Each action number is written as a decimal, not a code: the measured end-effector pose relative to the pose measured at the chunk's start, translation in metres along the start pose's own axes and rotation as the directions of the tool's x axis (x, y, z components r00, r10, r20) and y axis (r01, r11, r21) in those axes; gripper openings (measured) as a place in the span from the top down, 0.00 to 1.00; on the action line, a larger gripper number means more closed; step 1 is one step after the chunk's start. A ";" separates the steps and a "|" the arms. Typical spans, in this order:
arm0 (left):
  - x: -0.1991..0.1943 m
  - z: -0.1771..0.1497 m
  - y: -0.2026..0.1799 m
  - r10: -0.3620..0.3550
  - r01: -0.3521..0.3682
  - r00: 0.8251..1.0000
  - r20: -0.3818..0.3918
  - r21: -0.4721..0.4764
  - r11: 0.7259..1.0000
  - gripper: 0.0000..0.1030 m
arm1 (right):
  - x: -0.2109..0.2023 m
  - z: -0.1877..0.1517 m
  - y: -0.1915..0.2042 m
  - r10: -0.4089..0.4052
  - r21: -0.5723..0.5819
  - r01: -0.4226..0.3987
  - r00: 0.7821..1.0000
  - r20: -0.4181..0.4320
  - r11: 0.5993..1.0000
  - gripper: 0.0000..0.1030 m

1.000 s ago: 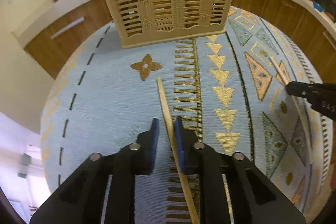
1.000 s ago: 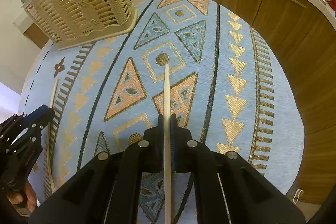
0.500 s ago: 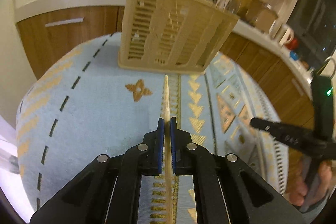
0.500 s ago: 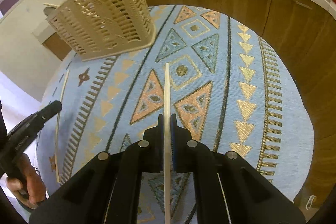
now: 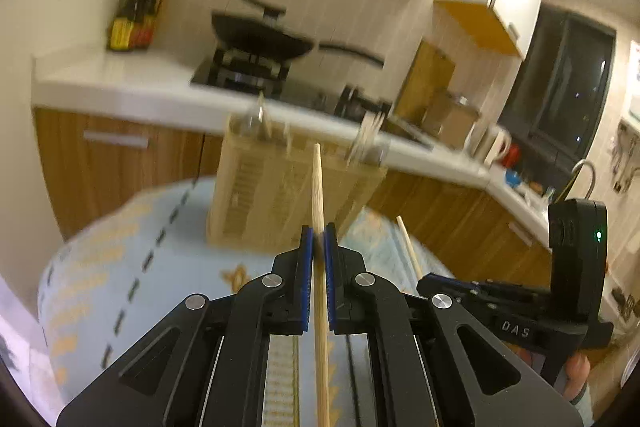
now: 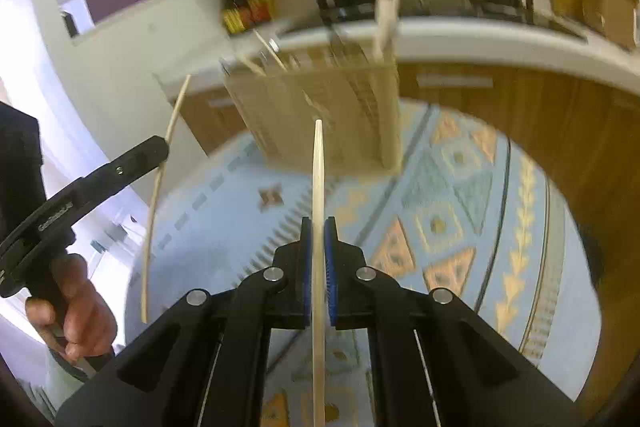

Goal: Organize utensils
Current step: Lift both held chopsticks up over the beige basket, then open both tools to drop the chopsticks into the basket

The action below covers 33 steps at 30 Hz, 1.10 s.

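Observation:
My left gripper [image 5: 318, 233] is shut on a wooden chopstick [image 5: 317, 187] that points forward at the beige slotted utensil basket [image 5: 276, 199]. My right gripper [image 6: 319, 225] is shut on a paler chopstick [image 6: 318, 167], also pointing at the basket [image 6: 320, 107]. Both are lifted off the round table. The basket holds several utensils standing upright. The right gripper and its chopstick show in the left wrist view [image 5: 424, 281]; the left gripper shows in the right wrist view [image 6: 162, 147].
The basket stands on a round table with a light blue patterned cloth [image 6: 460, 195]. Behind it run wooden cabinets and a white counter [image 5: 120, 83] with a black wok [image 5: 260, 39] on a stove. A sink tap [image 5: 584, 171] is far right.
The left gripper closed on its chopstick and lifted it off the cloth. Both grippers have risen and tilted up with their chopsticks, so the basket top and kitchen counter now show.

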<state>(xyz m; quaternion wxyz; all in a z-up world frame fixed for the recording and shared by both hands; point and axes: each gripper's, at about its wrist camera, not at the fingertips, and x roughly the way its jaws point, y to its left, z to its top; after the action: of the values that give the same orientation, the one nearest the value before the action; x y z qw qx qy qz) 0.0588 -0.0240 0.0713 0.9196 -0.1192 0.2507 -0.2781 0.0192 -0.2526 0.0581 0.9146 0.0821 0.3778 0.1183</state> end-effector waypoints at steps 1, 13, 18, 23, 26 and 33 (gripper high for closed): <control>-0.003 0.006 -0.001 0.000 0.000 1.000 0.021 0.003 1.000 0.97 | -0.007 0.009 0.005 0.011 -0.015 -0.011 0.999 0.036 1.000 0.96; -0.011 0.107 -0.004 -0.001 -0.012 0.955 0.298 0.043 0.999 0.97 | -0.029 0.096 0.035 0.056 -0.090 -0.032 0.958 0.281 0.995 0.96; 0.013 0.138 0.000 -0.001 -0.014 0.933 0.361 0.039 0.999 0.97 | -0.016 0.131 0.035 0.033 -0.077 -0.006 0.936 0.352 0.997 0.96; 0.048 0.151 0.006 0.052 -0.077 0.925 0.376 0.052 0.996 0.97 | 0.001 0.166 0.028 0.031 -0.053 -0.010 0.910 0.413 0.999 0.96; 0.070 0.155 0.018 0.059 -0.075 0.932 0.357 0.032 0.997 0.97 | 0.012 0.179 0.026 0.021 -0.044 -0.002 0.898 0.439 0.999 0.96; 0.101 0.147 0.047 0.064 -0.059 0.929 0.364 -0.025 0.998 0.96 | 0.042 0.180 0.035 -0.094 -0.028 0.131 0.832 0.546 0.991 0.96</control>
<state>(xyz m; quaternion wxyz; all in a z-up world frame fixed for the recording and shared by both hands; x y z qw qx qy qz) 0.2298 -0.0313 0.1390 0.9575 -0.1672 0.0814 -0.2206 0.1709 -0.2180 0.1648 0.9917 0.0605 0.1031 0.0483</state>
